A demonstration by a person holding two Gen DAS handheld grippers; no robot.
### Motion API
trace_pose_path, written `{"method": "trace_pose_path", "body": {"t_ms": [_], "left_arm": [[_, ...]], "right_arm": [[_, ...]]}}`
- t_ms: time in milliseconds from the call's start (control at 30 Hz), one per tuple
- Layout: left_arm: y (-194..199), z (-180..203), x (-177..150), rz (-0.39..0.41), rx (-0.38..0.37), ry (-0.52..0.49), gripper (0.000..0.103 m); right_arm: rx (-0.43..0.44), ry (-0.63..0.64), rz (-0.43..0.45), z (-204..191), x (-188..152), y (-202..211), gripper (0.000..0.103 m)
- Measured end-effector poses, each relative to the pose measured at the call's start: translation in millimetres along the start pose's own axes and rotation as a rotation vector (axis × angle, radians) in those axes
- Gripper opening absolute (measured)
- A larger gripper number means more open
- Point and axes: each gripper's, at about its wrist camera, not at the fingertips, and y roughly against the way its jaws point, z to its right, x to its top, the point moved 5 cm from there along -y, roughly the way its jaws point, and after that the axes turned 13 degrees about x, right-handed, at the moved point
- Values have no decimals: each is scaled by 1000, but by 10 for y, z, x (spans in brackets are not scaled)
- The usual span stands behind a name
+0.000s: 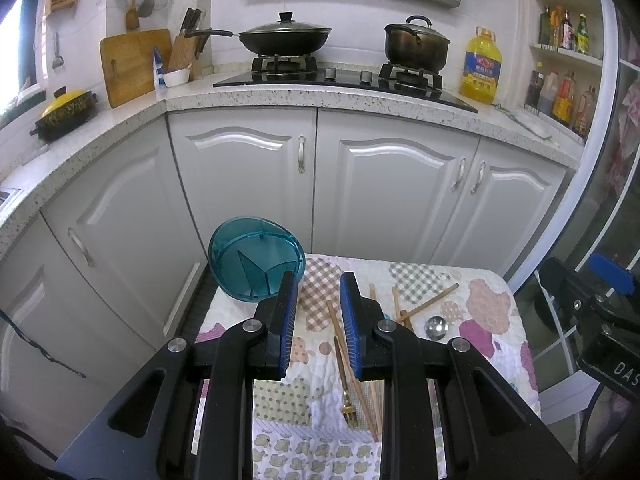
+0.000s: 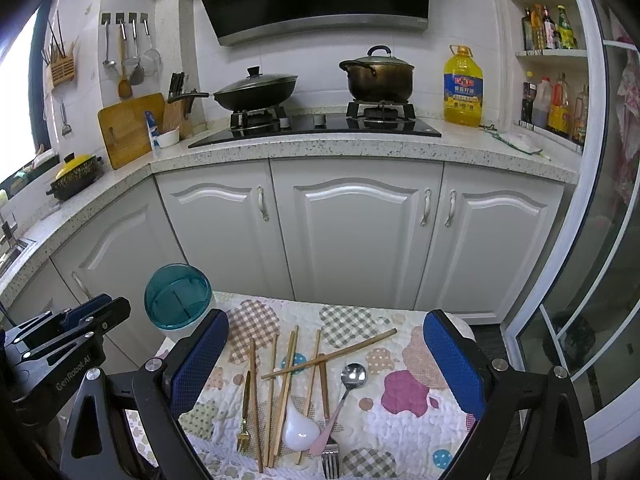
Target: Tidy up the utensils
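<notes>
- Nearest in the left wrist view, the left gripper (image 1: 319, 294) hangs over a small table covered by a quilted patchwork cloth (image 1: 486, 312); its blue-padded jaws stand a narrow gap apart, with nothing between them.
- In the right wrist view, the right gripper (image 2: 326, 334) has its blue-padded jaws spread wide above the cloth, empty.
- Scattered on the cloth between the right gripper's jaws lie the utensils: a small gold-tined fork with a dark handle (image 2: 244, 416), several wooden chopsticks (image 2: 289, 388) crossing one another, a white ceramic soup spoon (image 2: 298, 428), a steel spoon with a pink handle (image 2: 352, 374), and a steel fork (image 2: 330, 460) at the near edge.
- At the table's far left corner stands a round teal translucent plastic utensil holder (image 2: 177, 300) with inner dividers; no utensil shows inside it.
- Beyond the table, white cabinet doors (image 2: 356, 236) run under a speckled stone counter (image 2: 360, 146).
- Farthest back, a lidded black wok (image 2: 256, 92) and a lidded dark pot (image 2: 378, 74) sit on a gas hob, beside a yellow oil bottle (image 2: 463, 88).
</notes>
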Motion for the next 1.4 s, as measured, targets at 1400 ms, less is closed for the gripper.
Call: {"method": "trace_pose_path", "body": {"t_ms": [1400], "left_arm": [[-68, 76, -24, -23, -8, -2, 21]], "right_arm": [[19, 7, -43, -36, -100, -156, 97]]}}
